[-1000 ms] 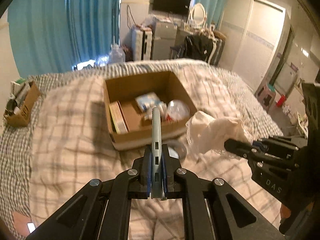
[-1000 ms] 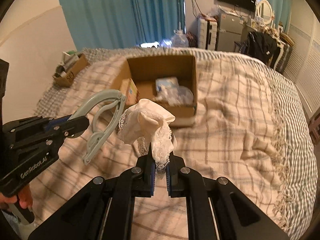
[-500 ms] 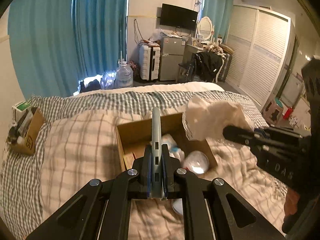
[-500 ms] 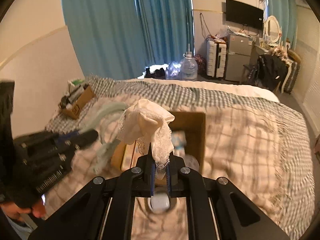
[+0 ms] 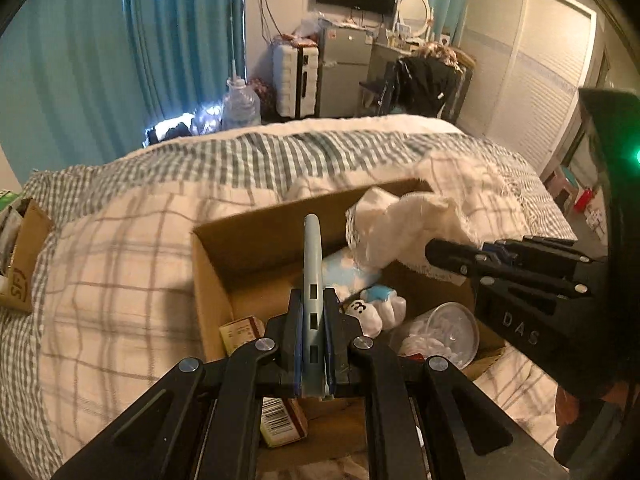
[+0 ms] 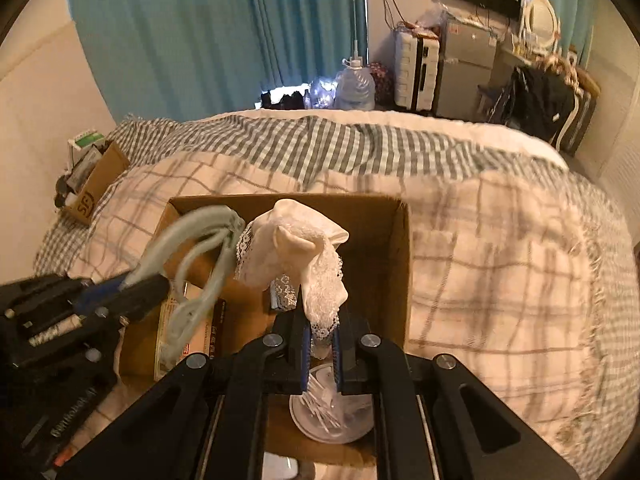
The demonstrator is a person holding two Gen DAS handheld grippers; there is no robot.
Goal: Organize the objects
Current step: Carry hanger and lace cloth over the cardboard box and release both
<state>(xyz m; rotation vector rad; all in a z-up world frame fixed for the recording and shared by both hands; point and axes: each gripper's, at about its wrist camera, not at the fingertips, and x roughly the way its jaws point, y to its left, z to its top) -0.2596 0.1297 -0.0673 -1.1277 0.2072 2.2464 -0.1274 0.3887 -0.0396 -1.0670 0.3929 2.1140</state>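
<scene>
An open cardboard box [image 5: 208, 264] [image 6: 400, 264] sits on the checked bedspread. My left gripper [image 5: 313, 344] is shut on a pale blue-grey clothes hanger [image 5: 312, 264], held edge-on over the box; it also shows in the right wrist view [image 6: 192, 248]. My right gripper [image 6: 320, 336] is shut on a white lace-trimmed cloth [image 6: 304, 256], held over the box; the cloth shows in the left wrist view [image 5: 404, 228]. Inside the box lie a round clear tub [image 5: 440, 336] [image 6: 332, 416], small cartons [image 5: 240, 332] and a blue-white packet [image 5: 348, 272].
A smaller cardboard box [image 6: 96, 184] [image 5: 24, 264] with odds and ends stands at the bed's far left. Beyond the bed are teal curtains [image 6: 224, 32], a water jug [image 6: 354, 84], a white suitcase [image 6: 416, 68] and a wardrobe [image 5: 532, 80].
Both grippers have moved forward and down over the box, which now fills the lower views. The hanger and the cloth are still gripped.
</scene>
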